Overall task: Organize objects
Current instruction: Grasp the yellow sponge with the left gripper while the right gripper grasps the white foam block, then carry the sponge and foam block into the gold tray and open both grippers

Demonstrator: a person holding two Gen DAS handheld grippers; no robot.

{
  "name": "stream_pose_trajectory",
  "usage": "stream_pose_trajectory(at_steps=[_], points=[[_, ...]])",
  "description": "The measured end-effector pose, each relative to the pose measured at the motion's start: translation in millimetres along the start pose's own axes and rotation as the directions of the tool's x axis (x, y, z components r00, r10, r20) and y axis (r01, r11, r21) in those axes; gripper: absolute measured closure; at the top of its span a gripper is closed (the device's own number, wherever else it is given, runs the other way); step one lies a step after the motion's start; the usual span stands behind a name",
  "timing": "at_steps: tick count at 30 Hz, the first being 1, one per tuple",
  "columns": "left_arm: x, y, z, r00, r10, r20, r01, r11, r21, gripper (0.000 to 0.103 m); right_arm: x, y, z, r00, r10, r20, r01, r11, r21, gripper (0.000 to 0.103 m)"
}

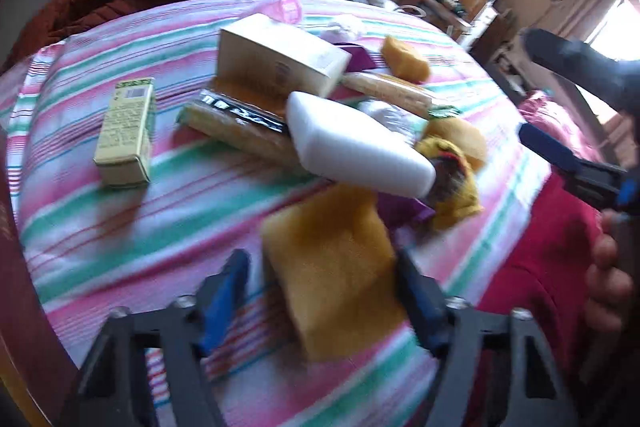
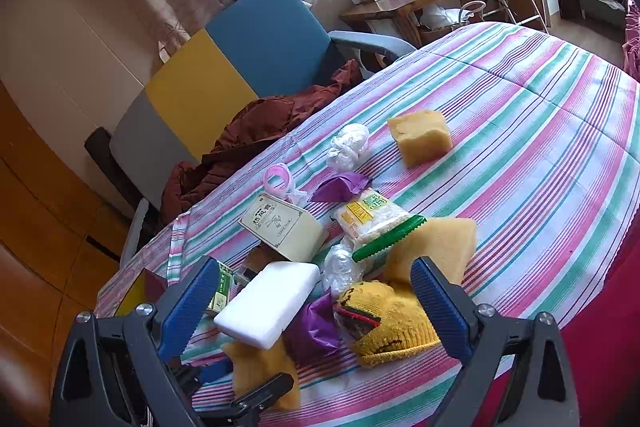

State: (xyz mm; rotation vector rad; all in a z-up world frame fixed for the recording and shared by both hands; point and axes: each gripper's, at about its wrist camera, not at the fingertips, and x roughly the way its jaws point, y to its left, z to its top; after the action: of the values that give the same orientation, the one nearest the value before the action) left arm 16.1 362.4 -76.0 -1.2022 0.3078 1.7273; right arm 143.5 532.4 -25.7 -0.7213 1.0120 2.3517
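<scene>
1. The left gripper points steeply down over the near edge of the striped bed cover. Its jaws stand partly closed astride a yellow sponge.
2. One pad meets the sponge's edge. Beside the other pad a thin strip of cover still shows. The view is blurred and no firm hold can be seen. The sponge lies flat on the cover.
3. The right gripper tilts down less steeply above the pile at the same near edge. Its jaws are spread wide and empty, and both blue pads are clear of everything.
4. Below the right gripper lie a white foam block, a crumpled purple wrapper and a yellow knitted hat. The block's end rests against the hat.
5. The person's right hand curls round the handle of its gripper, next to a red garment at the cover's near edge.
6. Past the pile, a cream box leans on a packet of rice crackers. A small green-and-yellow carton lies apart, toward the side edge.
7. A second sponge sits alone, farther in toward the middle of the cover, well apart from both grippers.
</scene>
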Motion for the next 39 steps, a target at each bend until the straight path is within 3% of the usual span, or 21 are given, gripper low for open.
stream_pose_trajectory(at_steps=[4,10,17,22,27,34,37,39], points=[[-18,-7,-14,0.999,0.019,0.04,-0.022,0.996,0.09,0.048,4,3,-1,1.0,-0.018,-0.017,0.017,1.0,-0.018,0.005],[-45,4,-36,0.998,-0.011,0.069,0.005,0.996,0.087,0.049,14,11,-4,0.995,-0.044,-0.09,0.038,0.997,-0.065,0.006],[-61,1,-61,0.997,-0.004,0.072,-0.007,0.99,0.142,0.052,26,47,-21,0.984,-0.089,-0.152,0.049,0.967,-0.249,0.006],[-72,13,-72,0.996,-0.017,0.089,0.008,0.994,0.108,0.053,36,67,-32,0.978,-0.091,-0.189,0.027,0.948,-0.316,0.006],[-92,22,-78,0.992,-0.028,0.127,0.017,0.996,0.084,0.053,58,101,-43,0.976,-0.125,-0.18,0.037,0.904,-0.426,0.006],[-126,36,-84,0.978,-0.033,0.204,0.025,0.999,0.042,0.053,113,128,-42,0.955,-0.229,-0.188,0.105,0.855,-0.508,0.006],[-140,44,-84,0.973,-0.032,0.23,0.031,0.999,0.009,0.053,135,134,-52,0.938,-0.294,-0.185,0.145,0.816,-0.56,0.02],[-148,49,-87,0.969,-0.027,0.246,0.031,0.999,-0.012,0.053,148,134,-61,0.917,-0.34,-0.209,0.157,0.789,-0.594,0.046]])
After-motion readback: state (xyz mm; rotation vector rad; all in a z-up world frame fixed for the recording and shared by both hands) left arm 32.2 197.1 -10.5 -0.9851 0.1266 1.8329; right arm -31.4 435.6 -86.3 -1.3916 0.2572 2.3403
